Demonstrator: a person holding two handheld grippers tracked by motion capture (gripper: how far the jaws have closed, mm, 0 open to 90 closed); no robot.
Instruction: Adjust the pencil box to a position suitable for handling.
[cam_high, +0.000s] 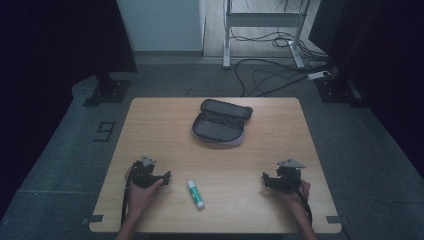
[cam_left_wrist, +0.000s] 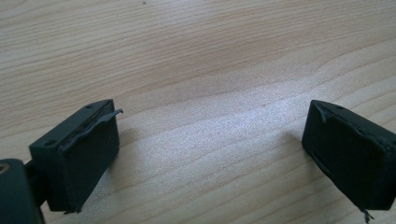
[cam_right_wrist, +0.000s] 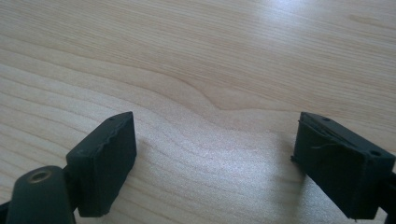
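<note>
A white glue stick with a green cap (cam_high: 196, 193) lies on the wooden table (cam_high: 165, 125) near the front, between the two hands. Farther back at the middle lies a dark grey pencil case (cam_high: 221, 122), unzipped and spread open. My left gripper (cam_high: 165, 177) rests at the front left, a hand's width left of the glue stick; in the left gripper view its jaws stand wide apart (cam_left_wrist: 210, 154) over bare wood. My right gripper (cam_high: 266, 179) sits at the front right, and its jaws (cam_right_wrist: 215, 163) are also wide apart with nothing between them.
Beyond the table's far edge the floor holds loose cables (cam_high: 270, 75), a white desk frame (cam_high: 262, 30) and black stand bases (cam_high: 107, 90) on both sides. A "9" mark (cam_high: 104, 131) sits on the floor at the left.
</note>
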